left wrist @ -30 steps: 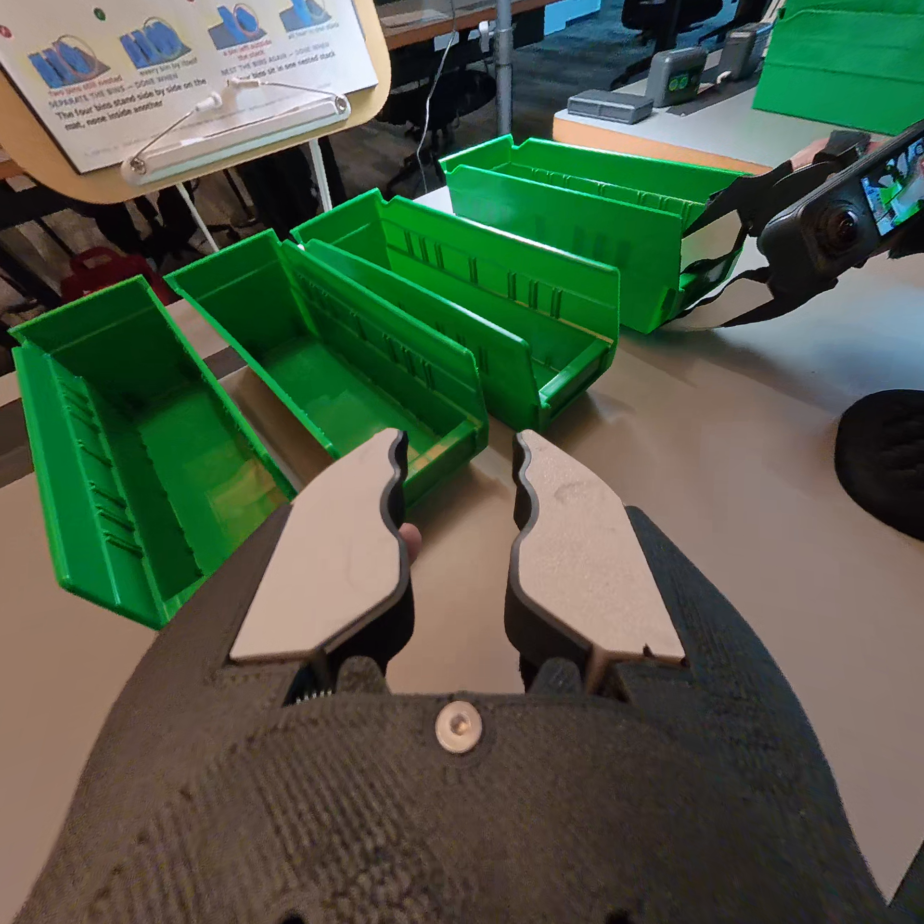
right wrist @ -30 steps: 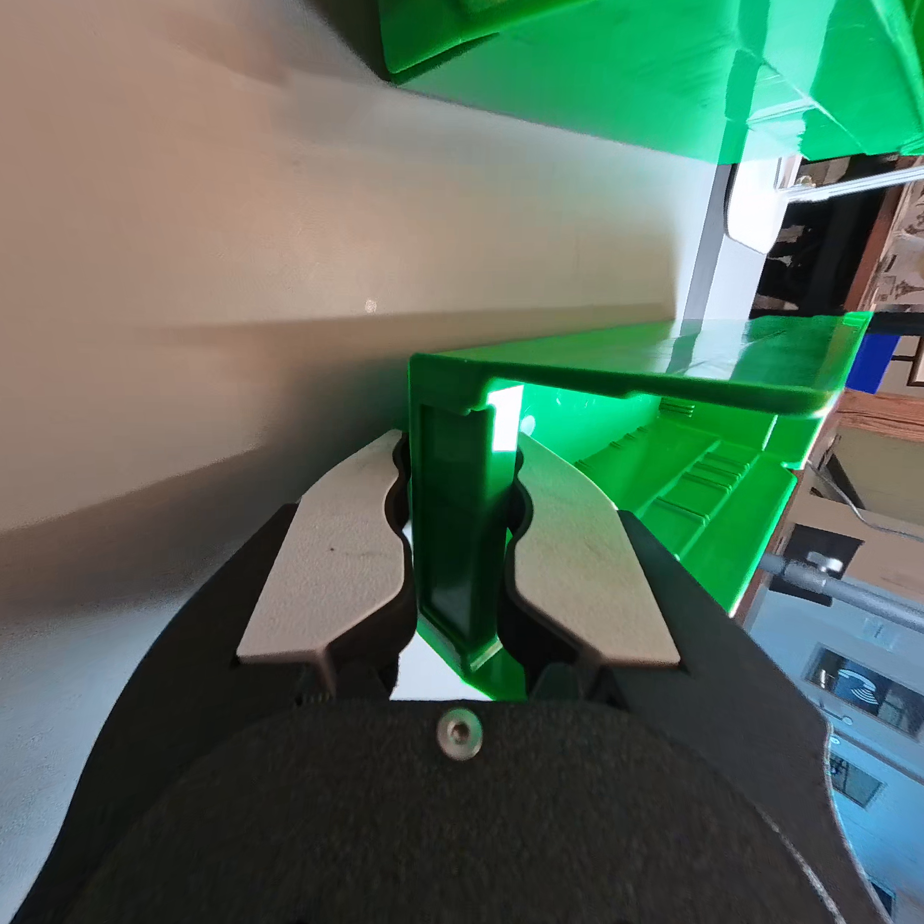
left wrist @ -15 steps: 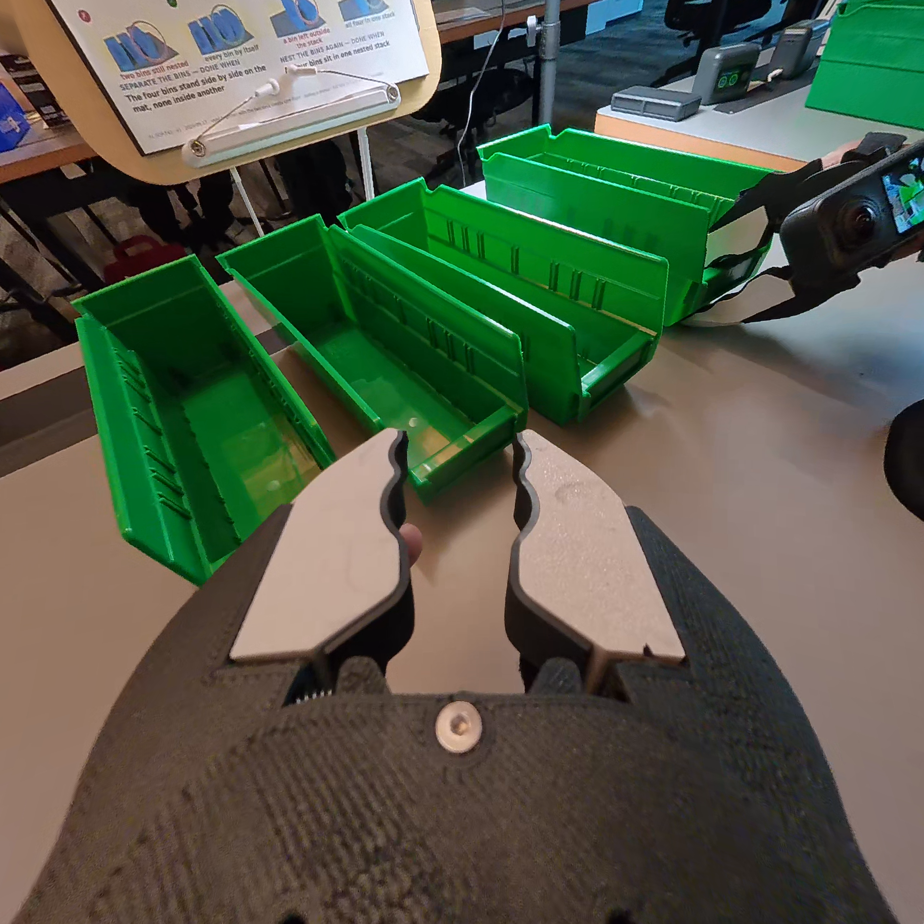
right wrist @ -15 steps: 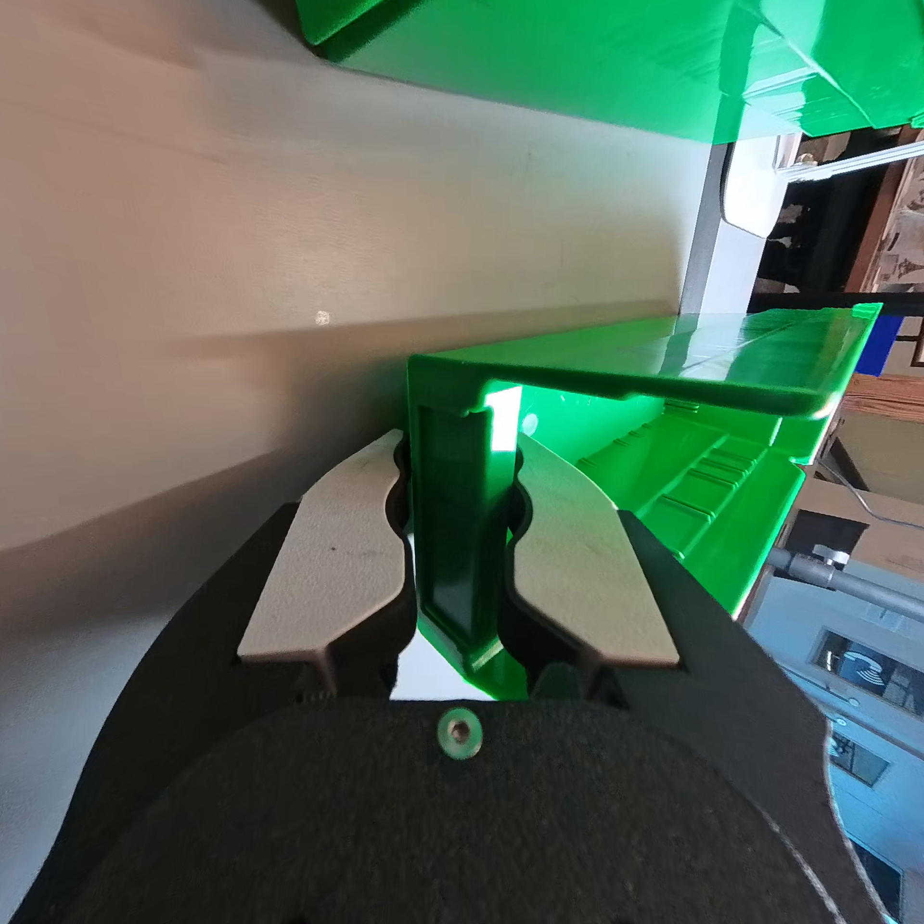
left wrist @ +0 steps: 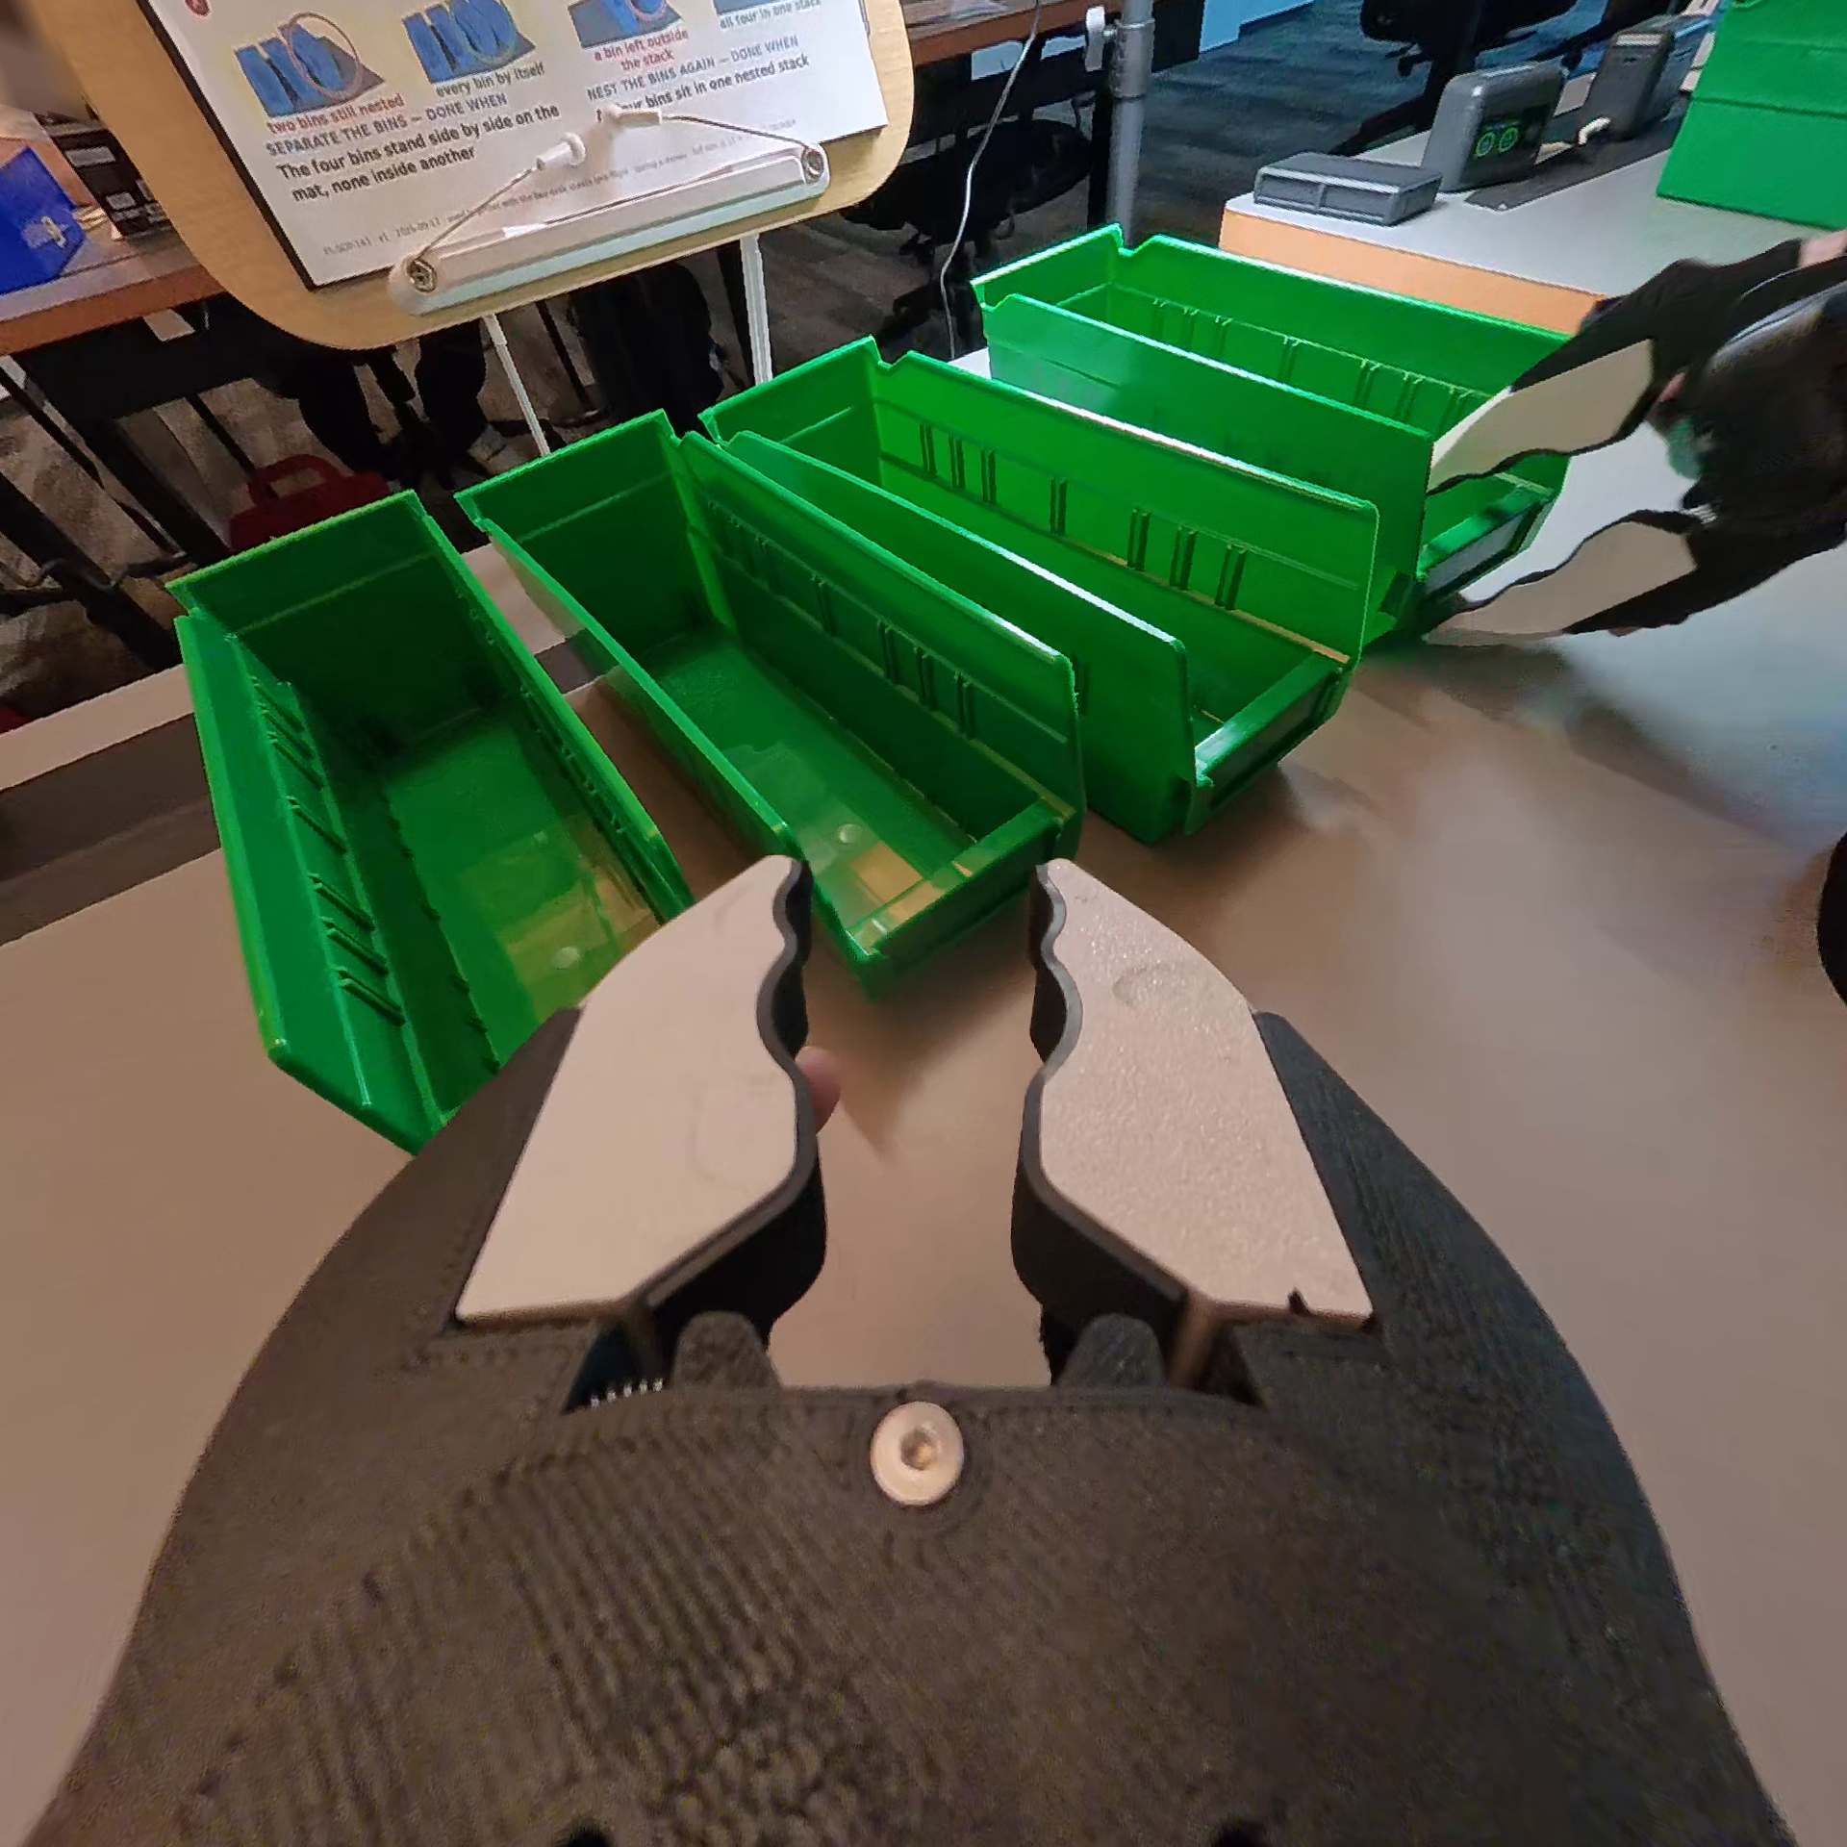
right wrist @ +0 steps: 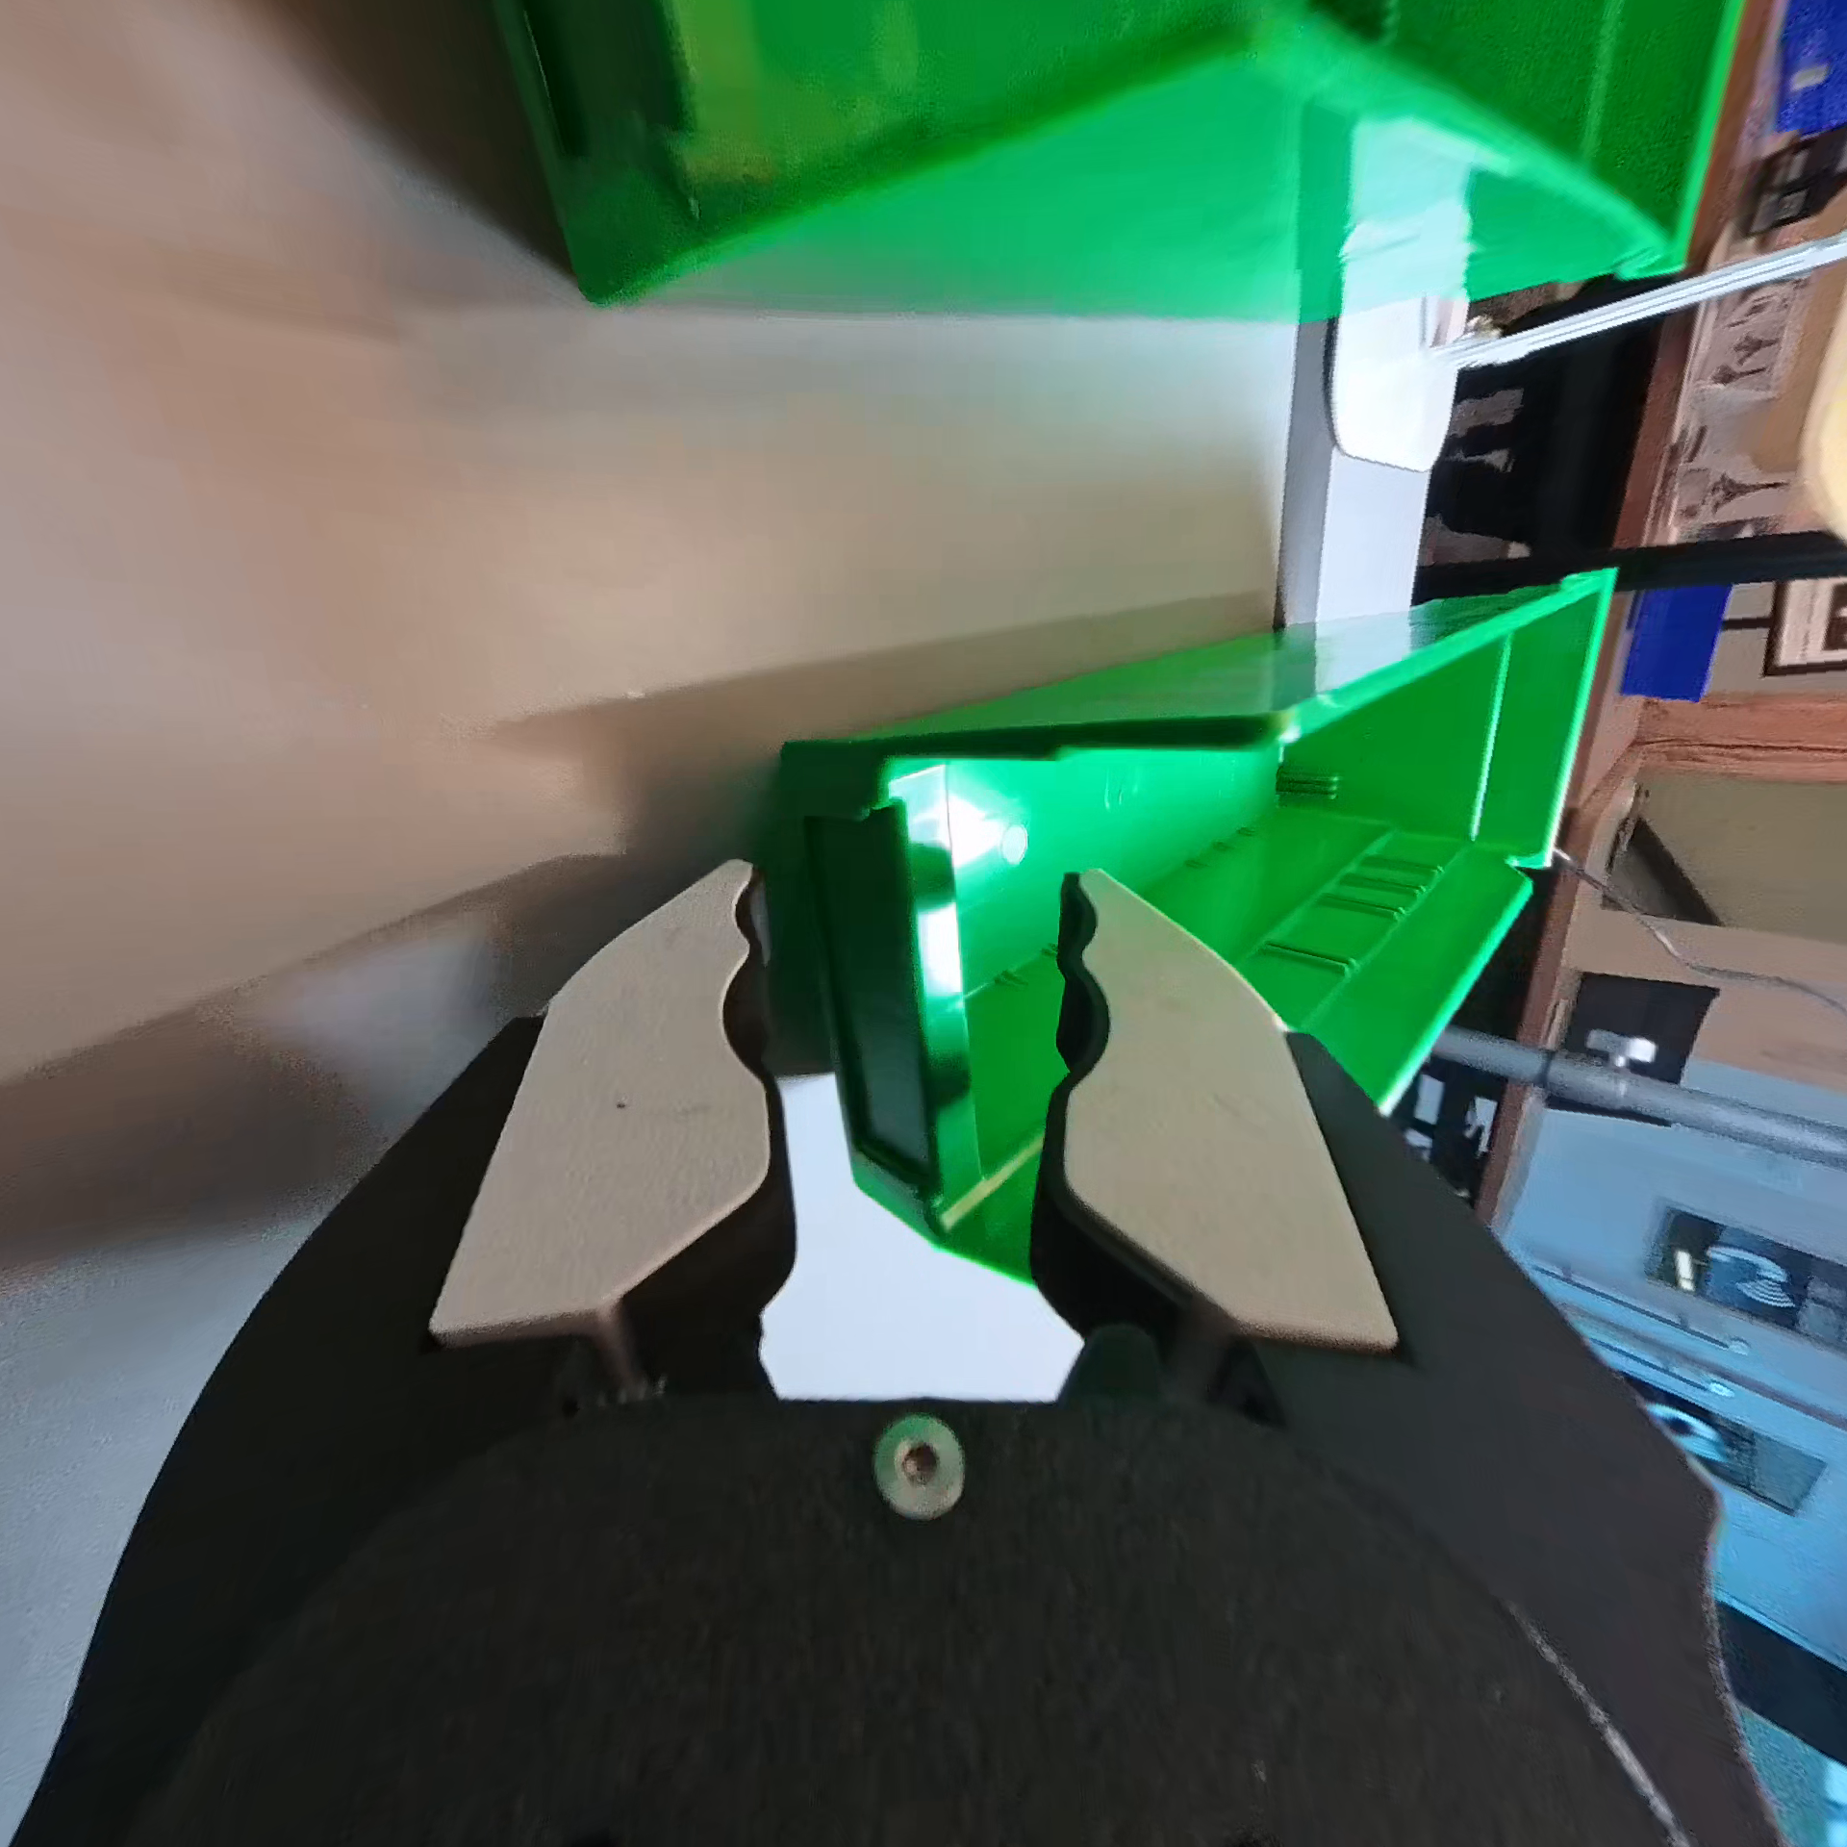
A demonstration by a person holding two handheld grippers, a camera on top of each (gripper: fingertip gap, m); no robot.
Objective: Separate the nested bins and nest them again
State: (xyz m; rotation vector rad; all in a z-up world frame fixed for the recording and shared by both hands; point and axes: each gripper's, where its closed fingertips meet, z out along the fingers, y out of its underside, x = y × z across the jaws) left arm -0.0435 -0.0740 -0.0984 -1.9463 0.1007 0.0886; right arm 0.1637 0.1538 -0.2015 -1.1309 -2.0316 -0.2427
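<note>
Right gripper (right wrist: 905, 1009) now spread off the far-right bin's (right wrist: 1179, 900) front lip after clamping it, left gripper (left wrist: 915, 989) open and empty; separation apparently done, re-nesting next.

A: Free room?
B: Near table (left wrist: 1449, 999) bare, right side esp. Four green bins (left wrist: 760, 720) block the far side, packed side by side; gaps btwn them narrow.
A: Far right?
B: Right gripper (left wrist: 1559, 500) straddles last bin's (left wrist: 1249, 340) end.
</note>
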